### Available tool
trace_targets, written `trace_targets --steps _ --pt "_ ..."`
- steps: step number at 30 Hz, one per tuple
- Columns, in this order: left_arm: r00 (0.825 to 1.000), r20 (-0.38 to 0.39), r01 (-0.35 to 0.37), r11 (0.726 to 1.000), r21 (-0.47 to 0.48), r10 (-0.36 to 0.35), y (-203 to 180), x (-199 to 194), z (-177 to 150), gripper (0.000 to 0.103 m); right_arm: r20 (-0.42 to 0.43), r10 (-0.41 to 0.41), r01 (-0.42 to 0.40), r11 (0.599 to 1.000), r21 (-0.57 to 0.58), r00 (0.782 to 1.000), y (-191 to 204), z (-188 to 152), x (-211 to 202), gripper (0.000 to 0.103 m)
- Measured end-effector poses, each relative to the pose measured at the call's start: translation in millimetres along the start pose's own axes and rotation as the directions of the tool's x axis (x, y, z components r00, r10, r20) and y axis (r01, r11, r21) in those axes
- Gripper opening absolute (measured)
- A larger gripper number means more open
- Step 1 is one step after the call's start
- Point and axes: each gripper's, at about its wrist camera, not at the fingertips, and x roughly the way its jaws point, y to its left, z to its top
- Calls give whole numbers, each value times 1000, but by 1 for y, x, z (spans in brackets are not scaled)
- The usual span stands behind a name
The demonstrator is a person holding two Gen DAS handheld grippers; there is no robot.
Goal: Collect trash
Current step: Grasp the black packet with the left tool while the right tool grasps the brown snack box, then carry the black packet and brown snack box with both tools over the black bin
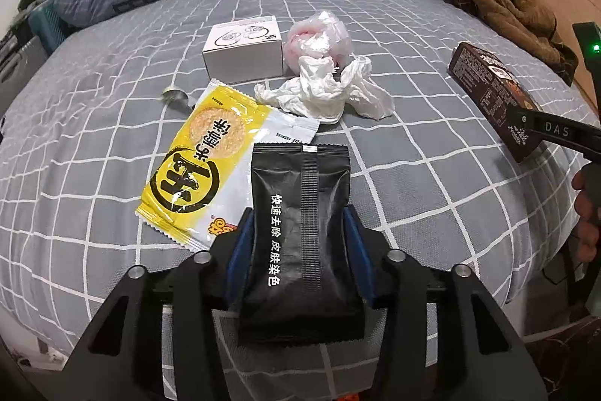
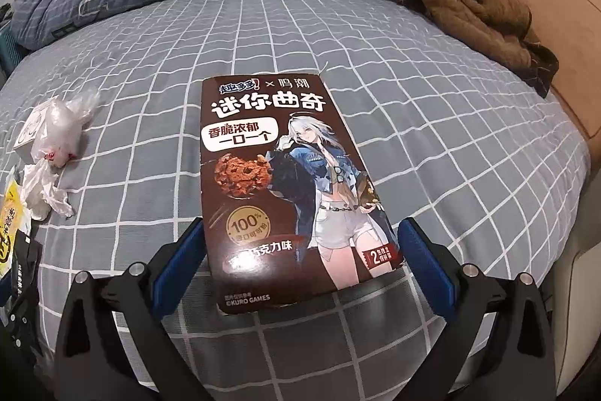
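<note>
- My left gripper (image 1: 298,232) pinches a glossy black foil sachet (image 1: 300,232); its blue pads dent both sides.
- My right gripper (image 2: 300,250) stands spread around a flat brown cookie box (image 2: 285,183) lying on the checked bedsheet (image 2: 450,138); a gap shows on the right, left contact unclear.
- Nearby: crinkly yellow wrapper (image 1: 203,164), crumpled tissue (image 1: 323,93), white carton (image 1: 244,47).

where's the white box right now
In the left wrist view the white box lies mid-bed, beyond the yellow wrapper, just left of the pink plastic bag.
</note>
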Motion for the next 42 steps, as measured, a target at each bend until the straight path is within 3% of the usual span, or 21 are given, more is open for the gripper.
trace_targets --steps 9,16,42 --pt "1000 -4 1 1000 -1 -1 0 -1 0 38 -35 -13 11 999 -40 999 5 -4 8 97" --pt "1000 -2 18 1000 -19 -18 3 -7 3 36 -20 54 -54 999 4 998 -1 -4 2 94" --pt "993 107 52 997 -60 -45 26 -75 13 36 173 97 -93 995 -29 980 16 -16 -84 92"
